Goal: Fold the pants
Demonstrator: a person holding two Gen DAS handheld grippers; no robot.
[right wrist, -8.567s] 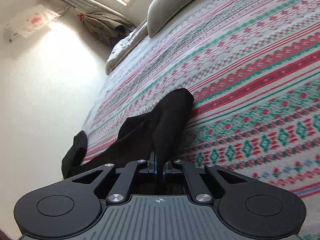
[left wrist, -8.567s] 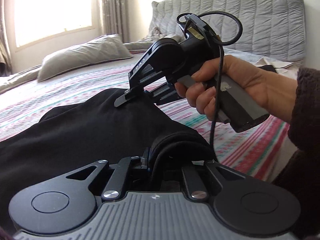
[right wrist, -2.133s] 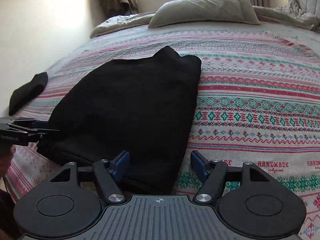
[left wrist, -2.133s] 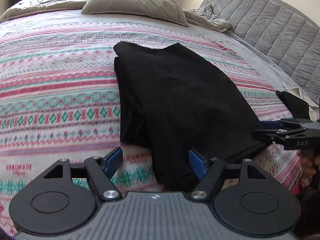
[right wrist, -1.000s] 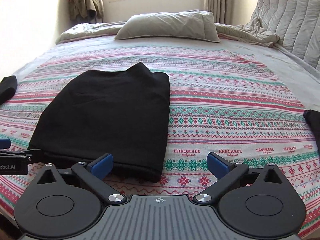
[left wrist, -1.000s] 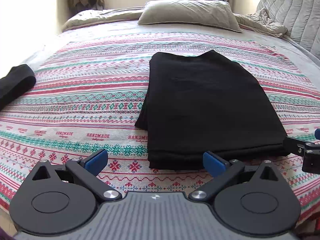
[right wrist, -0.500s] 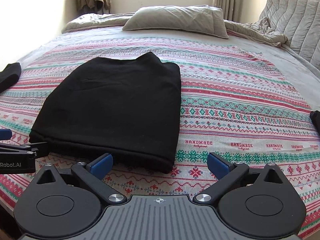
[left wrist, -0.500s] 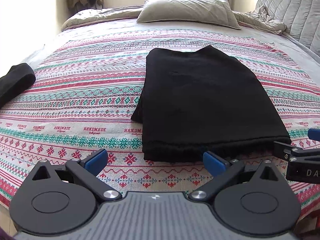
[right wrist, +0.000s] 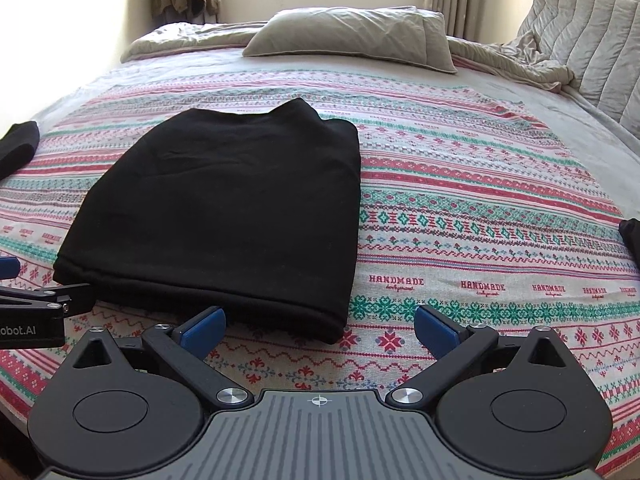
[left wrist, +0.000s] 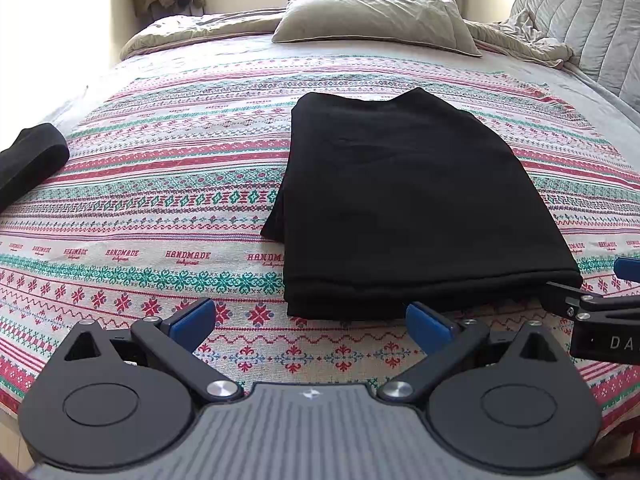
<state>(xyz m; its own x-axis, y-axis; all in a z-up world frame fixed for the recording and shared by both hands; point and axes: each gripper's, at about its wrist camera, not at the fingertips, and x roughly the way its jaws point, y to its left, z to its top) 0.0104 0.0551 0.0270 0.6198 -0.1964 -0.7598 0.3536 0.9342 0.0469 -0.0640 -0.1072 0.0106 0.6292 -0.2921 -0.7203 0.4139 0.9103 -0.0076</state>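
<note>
Though both the left gripper [left wrist: 310, 318] and right gripper [right wrist: 318, 326] stand apart and empty, we judge either could snag the folded pants [right wrist: 228, 216] at centre frame

Black pants [left wrist: 408, 208], folded flat rectangle, on patterned bedspread [left wrist: 160, 200]

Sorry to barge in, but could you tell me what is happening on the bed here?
A person holding two grippers is folding black pants on a patterned bedspread. The pants lie flat in a folded rectangle. The left gripper and right gripper both hover just short of the near edge, jaws open and empty.
</note>
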